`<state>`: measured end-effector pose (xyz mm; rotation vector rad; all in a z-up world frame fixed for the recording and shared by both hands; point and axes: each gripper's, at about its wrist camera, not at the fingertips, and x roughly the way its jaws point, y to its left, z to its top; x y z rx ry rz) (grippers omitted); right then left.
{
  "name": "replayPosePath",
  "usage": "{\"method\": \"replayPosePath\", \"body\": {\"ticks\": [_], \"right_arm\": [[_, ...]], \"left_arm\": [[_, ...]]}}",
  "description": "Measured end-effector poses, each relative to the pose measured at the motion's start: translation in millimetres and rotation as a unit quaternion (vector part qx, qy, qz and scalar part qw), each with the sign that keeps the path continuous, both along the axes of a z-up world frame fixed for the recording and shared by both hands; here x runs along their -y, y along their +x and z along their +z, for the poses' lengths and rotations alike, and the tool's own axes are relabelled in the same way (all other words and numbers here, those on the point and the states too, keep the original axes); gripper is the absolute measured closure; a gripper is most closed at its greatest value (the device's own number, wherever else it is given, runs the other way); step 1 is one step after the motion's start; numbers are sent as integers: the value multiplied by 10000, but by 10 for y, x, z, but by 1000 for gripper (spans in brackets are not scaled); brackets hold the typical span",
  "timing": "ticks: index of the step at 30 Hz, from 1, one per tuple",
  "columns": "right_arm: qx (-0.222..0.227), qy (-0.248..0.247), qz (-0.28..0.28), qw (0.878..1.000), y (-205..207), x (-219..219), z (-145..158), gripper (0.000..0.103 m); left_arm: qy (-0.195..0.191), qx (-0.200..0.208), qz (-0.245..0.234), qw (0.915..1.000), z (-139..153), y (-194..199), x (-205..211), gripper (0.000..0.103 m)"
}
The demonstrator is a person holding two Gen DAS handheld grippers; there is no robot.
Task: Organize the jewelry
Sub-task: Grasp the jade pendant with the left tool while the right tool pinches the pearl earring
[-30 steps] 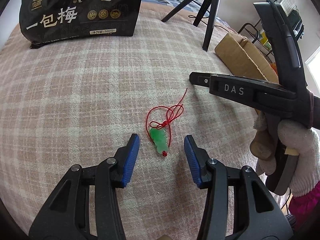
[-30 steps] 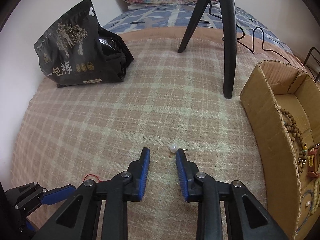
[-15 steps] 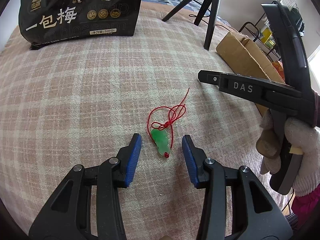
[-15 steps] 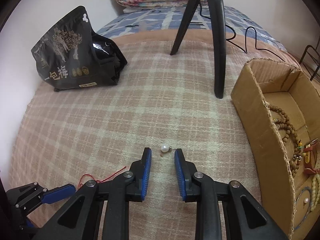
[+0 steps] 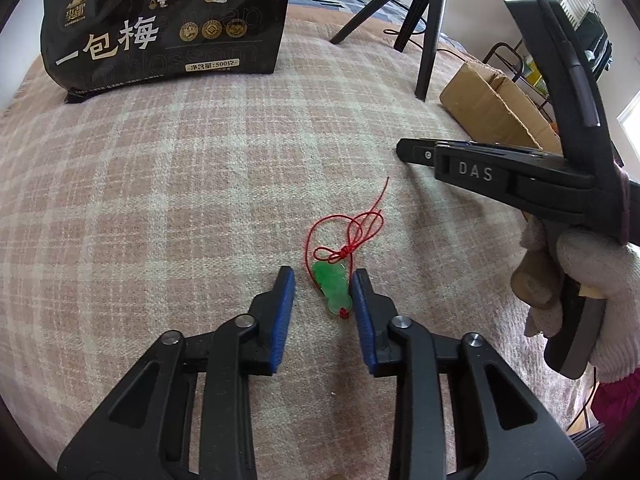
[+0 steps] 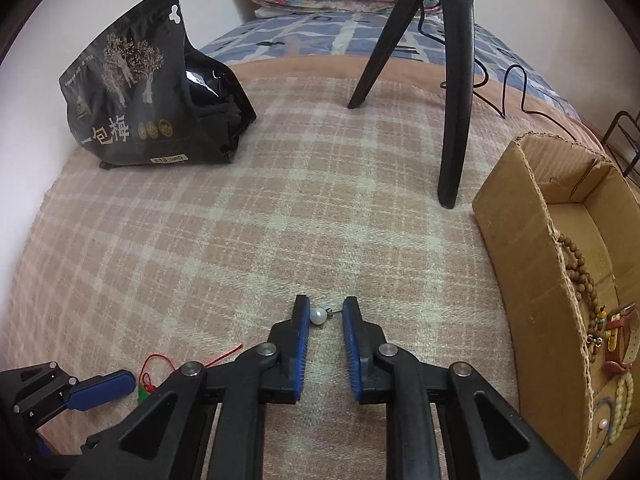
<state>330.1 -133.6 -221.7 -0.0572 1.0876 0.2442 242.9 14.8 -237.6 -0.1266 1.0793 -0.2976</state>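
Both grippers closing at once. Left gripper (image 5: 322,292) fingers still apart around one green pendant (image 5: 333,289) on red cord, flat on bed blanket (image 5: 160,184). Right gripper (image 6: 326,318) fingers closing on one pearl earring (image 6: 319,315), not clamped yet. Best squeeze gently, centred, avoid blanket. One cardboard box (image 6: 520,264) alongside.

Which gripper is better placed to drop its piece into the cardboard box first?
Probably right. The right gripper is closing around the pearl earring, with the cardboard box just beside it. The left gripper, closing around the jade pendant, sits farther from the box, with the right gripper between.
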Motion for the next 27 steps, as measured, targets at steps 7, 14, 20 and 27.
{"method": "replayPosePath", "body": {"ticks": [7,14,20,27], "right_arm": [[12,135,20,9999,-60,45,40,88],[99,217,127,9996,-199,67,174,88],[223,357,168,9990,-401,141,396,88],[415,427,206,9980,-730,327,724,88]], "left_arm": [[13,31,102,9999,-2,-3,-24,89],[90,127,120,9998,97,-94,-20,89],[93,336,187,9992,316,-213,-53,89],[-30,649,254,9976,677,-386,-63,89]]}}
